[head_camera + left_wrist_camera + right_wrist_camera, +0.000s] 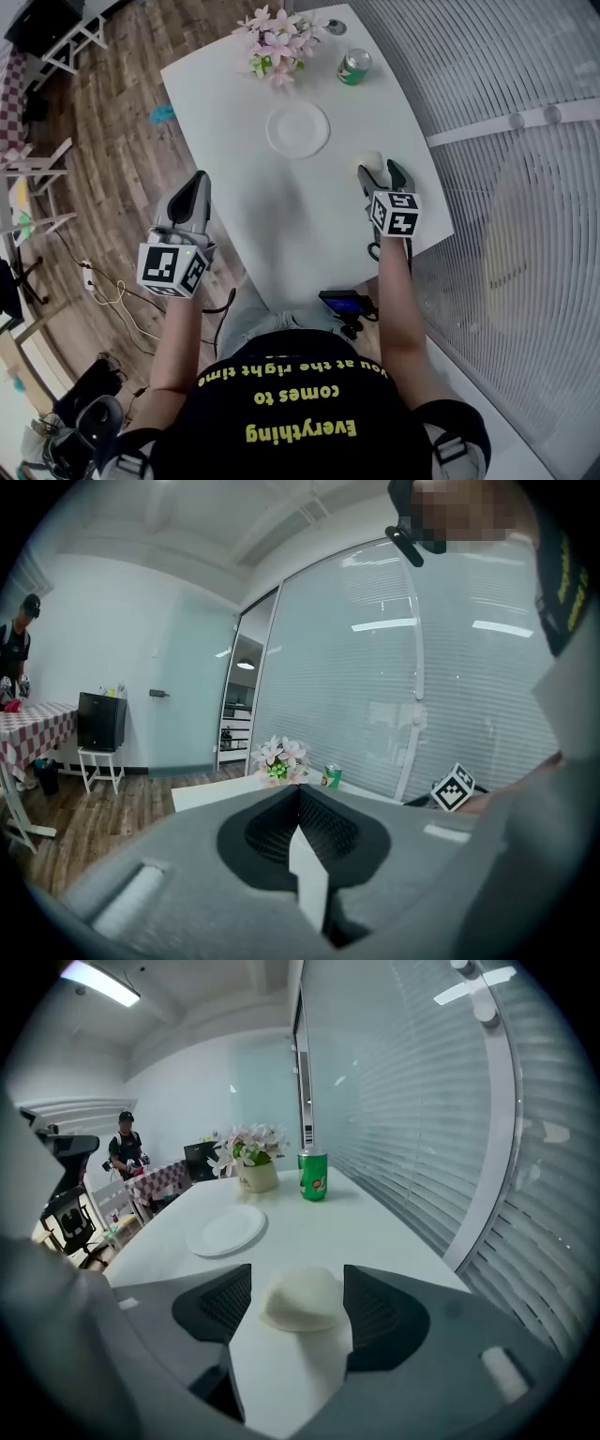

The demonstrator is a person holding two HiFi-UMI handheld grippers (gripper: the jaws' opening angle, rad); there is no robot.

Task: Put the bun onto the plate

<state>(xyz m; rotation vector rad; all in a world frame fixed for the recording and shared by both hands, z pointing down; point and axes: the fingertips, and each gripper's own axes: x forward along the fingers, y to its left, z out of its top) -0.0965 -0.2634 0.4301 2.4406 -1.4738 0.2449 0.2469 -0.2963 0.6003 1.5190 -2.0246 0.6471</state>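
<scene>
A pale round bun (302,1299) lies on the white table (281,216) near its right edge. My right gripper (380,171) is open, one jaw on each side of the bun (372,161), and the pads do not press on it. A white plate (297,129) sits empty, farther up the table and left of the bun; the right gripper view has the plate (227,1231) beyond the jaws. My left gripper (197,183) hovers off the table's left edge over the wooden floor, its jaws together with nothing in them (300,799).
A green can (354,67) and a pot of pink flowers (277,42) stand at the table's far end. A blind-covered glass wall (525,187) runs close along the right. A person (125,1147) stands far back by a checkered table.
</scene>
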